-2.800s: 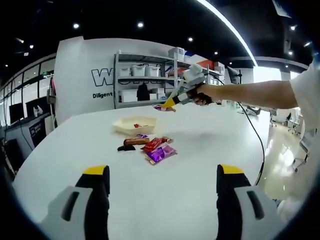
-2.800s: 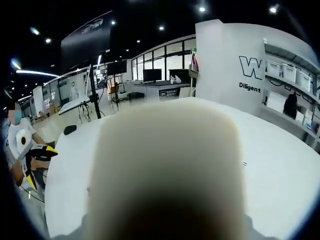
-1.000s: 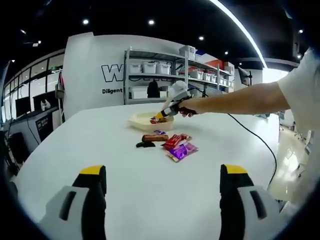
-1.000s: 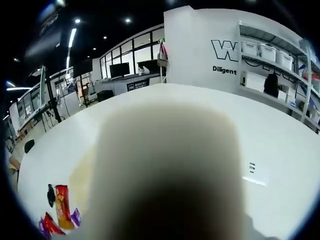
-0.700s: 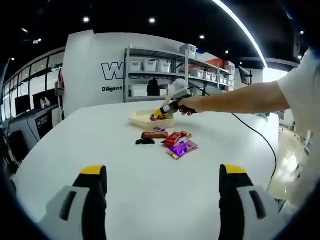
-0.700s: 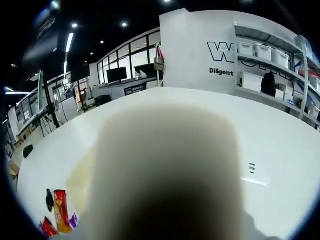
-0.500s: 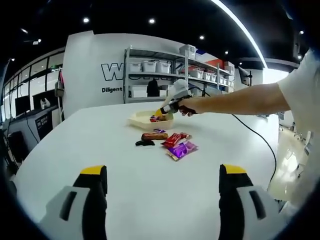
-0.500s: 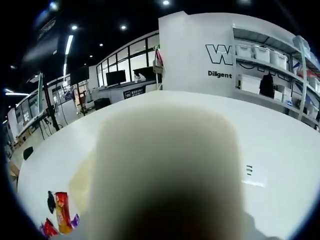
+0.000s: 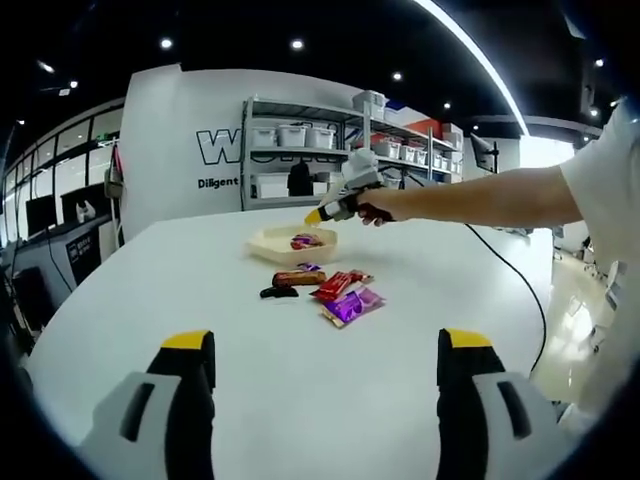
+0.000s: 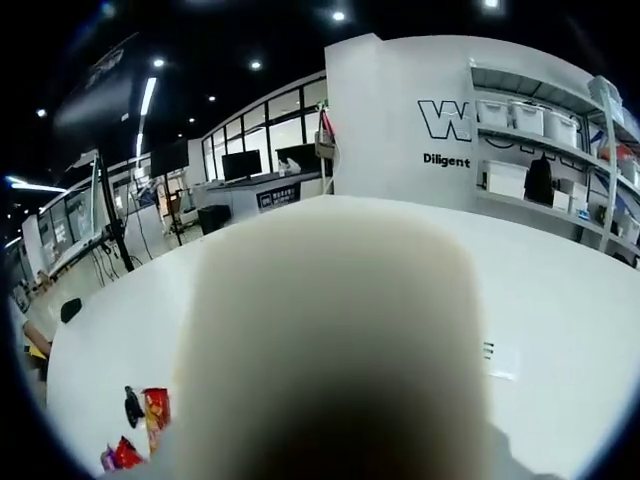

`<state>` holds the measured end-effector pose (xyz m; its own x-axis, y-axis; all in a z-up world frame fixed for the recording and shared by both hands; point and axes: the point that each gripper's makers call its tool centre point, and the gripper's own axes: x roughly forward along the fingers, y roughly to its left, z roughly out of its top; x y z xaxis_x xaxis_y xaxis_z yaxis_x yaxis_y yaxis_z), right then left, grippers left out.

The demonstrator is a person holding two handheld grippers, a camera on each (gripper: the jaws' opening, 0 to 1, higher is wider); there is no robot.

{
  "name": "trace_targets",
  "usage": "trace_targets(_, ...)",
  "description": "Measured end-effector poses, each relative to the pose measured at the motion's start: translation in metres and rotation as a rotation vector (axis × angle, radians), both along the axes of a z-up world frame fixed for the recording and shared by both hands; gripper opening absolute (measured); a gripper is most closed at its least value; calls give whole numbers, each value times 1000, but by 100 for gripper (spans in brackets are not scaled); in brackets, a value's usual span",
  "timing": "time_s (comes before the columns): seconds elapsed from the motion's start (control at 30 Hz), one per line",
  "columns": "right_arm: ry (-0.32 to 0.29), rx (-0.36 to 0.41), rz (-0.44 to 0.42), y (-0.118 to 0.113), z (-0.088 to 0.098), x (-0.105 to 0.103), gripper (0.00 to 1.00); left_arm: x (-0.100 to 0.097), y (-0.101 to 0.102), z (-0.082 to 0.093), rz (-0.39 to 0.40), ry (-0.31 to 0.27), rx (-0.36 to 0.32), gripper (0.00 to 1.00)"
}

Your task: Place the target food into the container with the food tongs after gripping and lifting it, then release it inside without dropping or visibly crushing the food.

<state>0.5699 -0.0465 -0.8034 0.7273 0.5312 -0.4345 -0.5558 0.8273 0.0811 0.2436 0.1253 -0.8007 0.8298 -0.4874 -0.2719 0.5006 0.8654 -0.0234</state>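
In the left gripper view, the left gripper hangs over a white table, its two yellow-tipped jaws spread wide apart with nothing between them; further across the table lies a small dark item, then an orange-brown snack bar, a red packet and a purple packet, close together; just behind them sits a shallow cream container holding red and purple wrapped food; above its right edge, the right gripper is held by a hand on an outstretched arm (whether its jaws are together cannot be told); in the right gripper view, a blurred cream shape blocks the centre.
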Motion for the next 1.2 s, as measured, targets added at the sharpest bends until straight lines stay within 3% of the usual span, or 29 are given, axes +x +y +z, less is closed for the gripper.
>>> trace_targets(0.27, -23, -45, 24, -4, 11, -19, 20, -6, -5, -4, 5, 20, -13, 89)
trace_targets(0.77, -36, -30, 47, -5, 34, -58, 21, -21, -10, 7, -12, 3, -17, 90)
trace_targets(1.2, -34, -6, 67, -8, 34, -106, 21, -40, -19, 13, -41, -16, -16, 89)
